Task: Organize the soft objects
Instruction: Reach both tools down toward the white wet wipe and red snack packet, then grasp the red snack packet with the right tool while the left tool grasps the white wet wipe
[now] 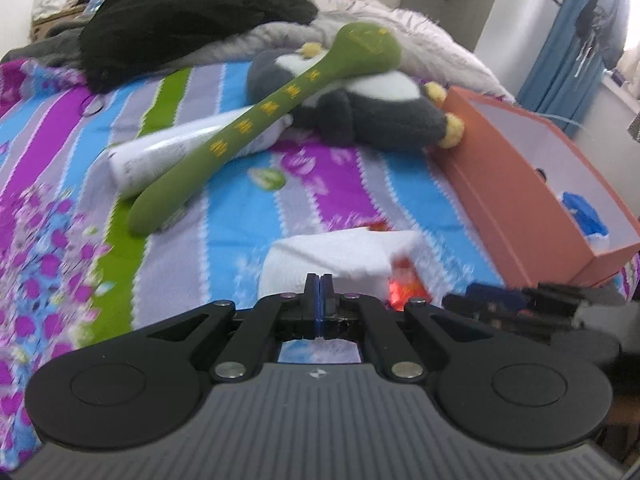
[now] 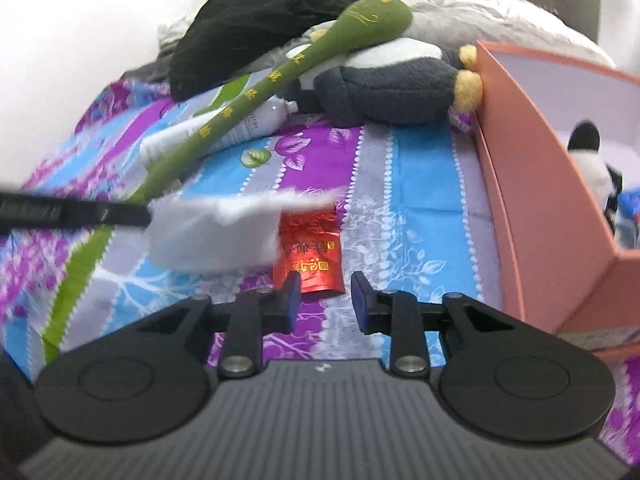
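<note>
Striped floral bedsheet (image 1: 224, 216) under toys; blue curtain (image 1: 568, 40) beside window

A lived-in home bedroom: a bed under a striped floral sheet in blue, purple and green (image 1: 240, 208), a rumpled pale quilt (image 1: 420, 36), a heap of black clothing (image 1: 188, 12), and blue curtains (image 1: 560, 52) beside a bright window.

Bright, even light; glare whitens the window (image 1: 632, 20), fisheye bends edges, motion blur smears the bedsheet (image 1: 48, 240).
</note>
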Available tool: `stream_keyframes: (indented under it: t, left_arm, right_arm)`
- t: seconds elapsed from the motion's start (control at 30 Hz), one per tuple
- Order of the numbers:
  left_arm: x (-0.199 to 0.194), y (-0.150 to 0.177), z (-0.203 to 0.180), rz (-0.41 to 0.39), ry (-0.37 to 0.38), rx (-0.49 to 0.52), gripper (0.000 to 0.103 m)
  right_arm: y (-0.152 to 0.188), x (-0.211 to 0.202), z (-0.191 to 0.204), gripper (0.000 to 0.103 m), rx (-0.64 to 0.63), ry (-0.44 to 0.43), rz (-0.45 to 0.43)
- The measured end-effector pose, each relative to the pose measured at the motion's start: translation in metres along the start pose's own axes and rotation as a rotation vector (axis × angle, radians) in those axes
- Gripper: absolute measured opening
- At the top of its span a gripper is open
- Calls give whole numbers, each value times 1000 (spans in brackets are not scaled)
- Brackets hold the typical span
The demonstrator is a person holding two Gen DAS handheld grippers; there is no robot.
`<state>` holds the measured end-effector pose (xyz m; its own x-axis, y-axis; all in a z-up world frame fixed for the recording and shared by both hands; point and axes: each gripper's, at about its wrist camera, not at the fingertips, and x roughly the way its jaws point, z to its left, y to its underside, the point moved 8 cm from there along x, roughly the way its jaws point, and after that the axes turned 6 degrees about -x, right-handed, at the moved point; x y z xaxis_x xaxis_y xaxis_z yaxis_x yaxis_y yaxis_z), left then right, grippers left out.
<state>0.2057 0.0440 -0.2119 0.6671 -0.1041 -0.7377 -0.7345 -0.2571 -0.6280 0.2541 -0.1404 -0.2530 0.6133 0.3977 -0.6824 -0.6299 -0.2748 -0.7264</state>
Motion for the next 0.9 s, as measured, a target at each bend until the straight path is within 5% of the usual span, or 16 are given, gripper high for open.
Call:
stream_keyframes:
  t: [0.17, 0.47, 0.7, 0.77, 0.9]
  left_arm:
    - [-10, 16, 10, 44, -23, 8, 0]
    - [-16, 30, 25, 101, -38, -39, 0]
    - [-19, 32, 16, 132, -31, -25, 2]
    - [-20, 30, 15, 134, -34, -26, 8]
    - [-24, 25, 12, 114, -43, -32, 41]
  right_arm:
    - [-9, 19, 1, 45, -12, 30, -25]
    - [-9, 63, 1, 46, -2, -63, 40]
    - [-11, 72, 18, 46, -96, -31, 41]
    - [-11, 69, 18, 41, -98, -35, 38]
    - [-9, 64, 15, 36, -86, -26, 34]
